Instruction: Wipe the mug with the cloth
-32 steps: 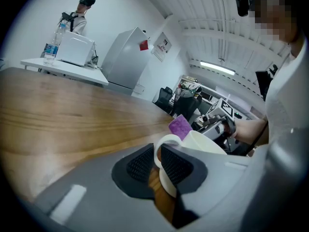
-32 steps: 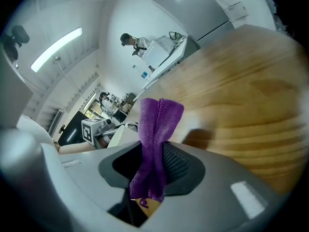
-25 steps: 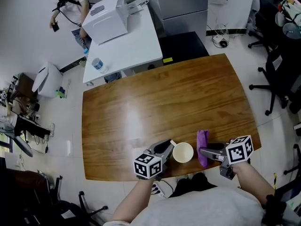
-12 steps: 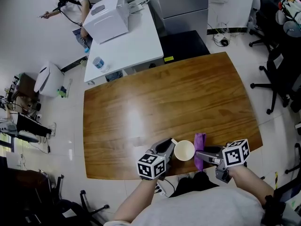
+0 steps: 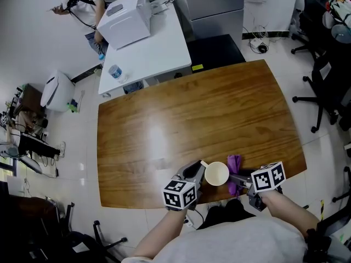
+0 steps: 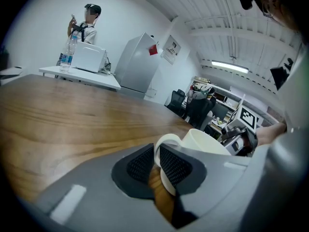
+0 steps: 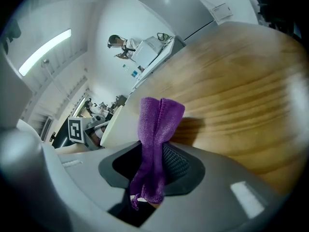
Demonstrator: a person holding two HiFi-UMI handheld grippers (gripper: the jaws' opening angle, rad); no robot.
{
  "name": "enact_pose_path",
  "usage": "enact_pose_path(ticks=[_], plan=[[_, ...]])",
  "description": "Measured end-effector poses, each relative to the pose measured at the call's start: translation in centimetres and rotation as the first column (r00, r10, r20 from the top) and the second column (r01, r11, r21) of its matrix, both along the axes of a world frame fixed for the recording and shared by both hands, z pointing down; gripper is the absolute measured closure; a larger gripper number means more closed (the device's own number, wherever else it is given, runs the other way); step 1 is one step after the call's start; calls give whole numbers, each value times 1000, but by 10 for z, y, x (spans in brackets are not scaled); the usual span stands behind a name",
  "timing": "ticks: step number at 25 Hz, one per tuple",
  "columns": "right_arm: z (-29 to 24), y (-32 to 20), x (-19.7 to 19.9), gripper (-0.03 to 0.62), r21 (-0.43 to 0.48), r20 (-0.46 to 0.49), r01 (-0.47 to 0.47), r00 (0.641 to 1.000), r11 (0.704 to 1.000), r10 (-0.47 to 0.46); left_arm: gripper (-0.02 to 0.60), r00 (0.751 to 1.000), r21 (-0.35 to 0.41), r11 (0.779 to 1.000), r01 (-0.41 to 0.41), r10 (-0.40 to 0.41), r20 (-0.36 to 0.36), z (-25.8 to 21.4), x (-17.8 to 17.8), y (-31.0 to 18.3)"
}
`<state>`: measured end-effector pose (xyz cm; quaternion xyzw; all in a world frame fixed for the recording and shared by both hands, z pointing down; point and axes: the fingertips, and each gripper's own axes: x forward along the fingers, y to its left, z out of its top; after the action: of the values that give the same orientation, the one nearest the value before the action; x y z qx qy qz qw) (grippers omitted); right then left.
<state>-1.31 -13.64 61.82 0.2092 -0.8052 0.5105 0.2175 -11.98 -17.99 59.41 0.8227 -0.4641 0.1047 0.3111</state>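
Left gripper point(image 6: 155, 164), jaws were just being closed on the handle of the white mug point(image 5: 216, 173), purple cloth point(image 7: 155, 124) was clamped in right gripper point(image 7: 153, 170), held just beside the mug.

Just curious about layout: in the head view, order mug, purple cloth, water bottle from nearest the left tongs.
1. Mug: the left tongs have just been closing on its handle.
2. Purple cloth, right of it.
3. Water bottle, far white table.

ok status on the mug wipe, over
Left gripper just closing on handle of white ceramic mug. Right gripper pinching purple cloth, close beside mug. Nothing in the way.
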Motion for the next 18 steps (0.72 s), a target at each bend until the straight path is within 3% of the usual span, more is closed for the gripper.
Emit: enact_pose_path(ticks=[9, 18], plan=[[-33, -3, 20, 467, 6, 78, -116, 990, 993, 115, 552, 989, -22, 989, 148, -148, -11, -1, 6, 0], [-53, 24, 17, 467, -12, 137, -103, 985, 995, 104, 546, 999, -19, 999, 28, -29, -40, -1, 10, 15]])
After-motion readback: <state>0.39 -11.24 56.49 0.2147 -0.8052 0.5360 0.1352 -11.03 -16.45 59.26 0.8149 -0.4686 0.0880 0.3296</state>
